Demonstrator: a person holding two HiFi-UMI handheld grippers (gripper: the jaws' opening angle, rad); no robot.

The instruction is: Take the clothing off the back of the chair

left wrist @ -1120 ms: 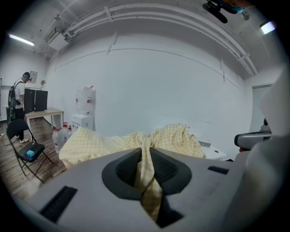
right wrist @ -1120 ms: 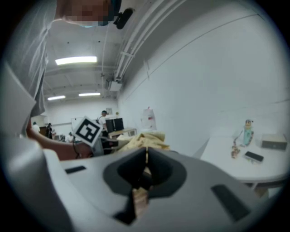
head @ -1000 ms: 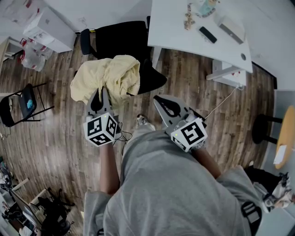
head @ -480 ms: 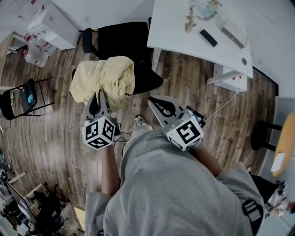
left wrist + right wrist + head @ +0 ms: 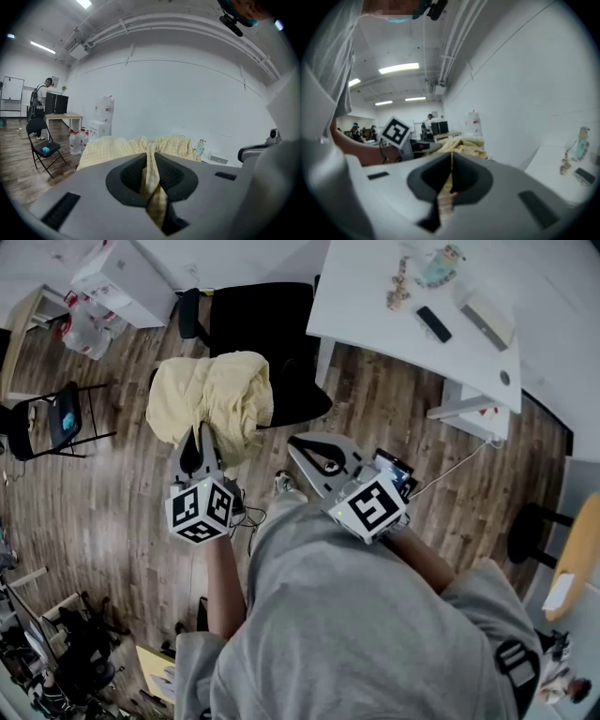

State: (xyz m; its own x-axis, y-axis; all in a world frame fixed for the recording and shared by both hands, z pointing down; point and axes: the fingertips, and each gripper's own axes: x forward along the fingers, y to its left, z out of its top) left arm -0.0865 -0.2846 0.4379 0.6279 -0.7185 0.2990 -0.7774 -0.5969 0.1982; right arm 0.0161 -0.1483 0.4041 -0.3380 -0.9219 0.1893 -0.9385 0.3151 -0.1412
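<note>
Your left tongs (image 5: 200, 435) pinch the pale yellow checked garment (image 5: 211, 390), heaped straight ahead over the black chair (image 5: 267, 329); right tongs (image 5: 302, 446) closed, empty.

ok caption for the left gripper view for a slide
Left tongs shut on a fold of the yellow garment, white wall behind

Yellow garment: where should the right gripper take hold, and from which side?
Likely the yellow garment by the hanging fold at its near right edge, approached from the person's side: the left gripper already pinches its near left, and the right gripper sits closest there.
</note>
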